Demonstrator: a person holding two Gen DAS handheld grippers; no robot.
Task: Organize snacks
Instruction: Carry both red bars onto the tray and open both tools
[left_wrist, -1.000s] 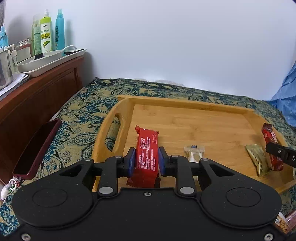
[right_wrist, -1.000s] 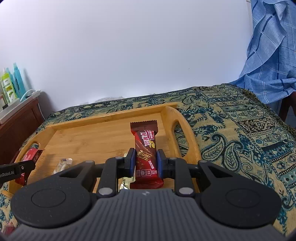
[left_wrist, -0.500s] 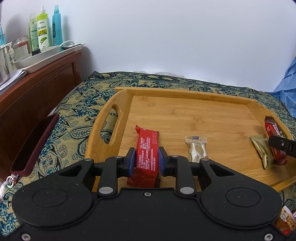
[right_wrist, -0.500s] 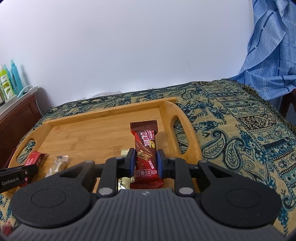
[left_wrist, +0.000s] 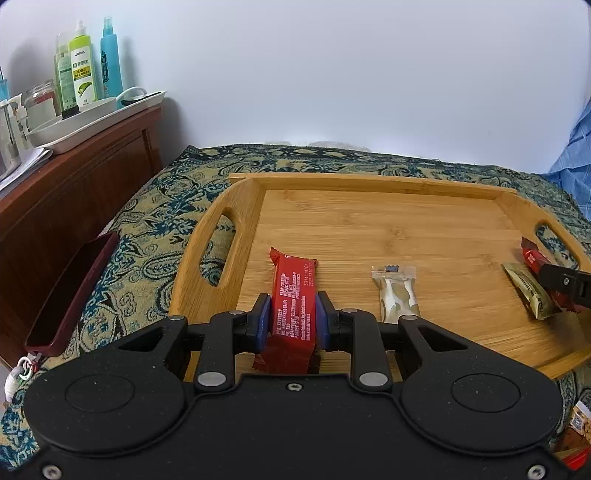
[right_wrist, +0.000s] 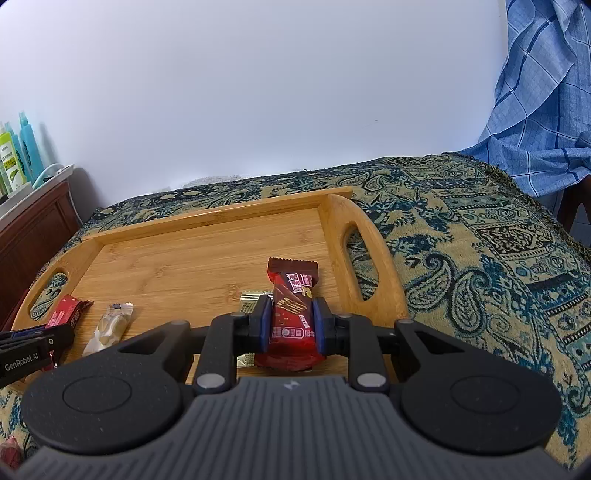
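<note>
A bamboo tray (left_wrist: 369, 218) (right_wrist: 192, 254) lies on a patterned bedspread. My left gripper (left_wrist: 292, 314) is shut on a red snack bar (left_wrist: 293, 291), held over the tray's near left part. My right gripper (right_wrist: 290, 321) is shut on a dark red chocolate wafer bar (right_wrist: 291, 295) near the tray's right handle. A pale clear-wrapped snack (left_wrist: 397, 291) (right_wrist: 110, 325) lies on the tray between them. A gold packet (left_wrist: 526, 290) (right_wrist: 249, 301) lies under the right gripper, partly hidden. In the right wrist view the left gripper (right_wrist: 33, 345) shows with its red bar (right_wrist: 66, 312).
A dark wooden cabinet (left_wrist: 74, 192) stands left of the bed, carrying a white tray (left_wrist: 96, 118) with bottles (left_wrist: 83, 70). A dark red case (left_wrist: 74, 288) leans beside it. Blue checked cloth (right_wrist: 543, 92) hangs at the right. More snack packs (left_wrist: 576, 432) lie at the near edge.
The left wrist view has shifted, so the tray sits lower and fuller in frame. Both grippers keep hold of their bars. The right one has barely moved.
</note>
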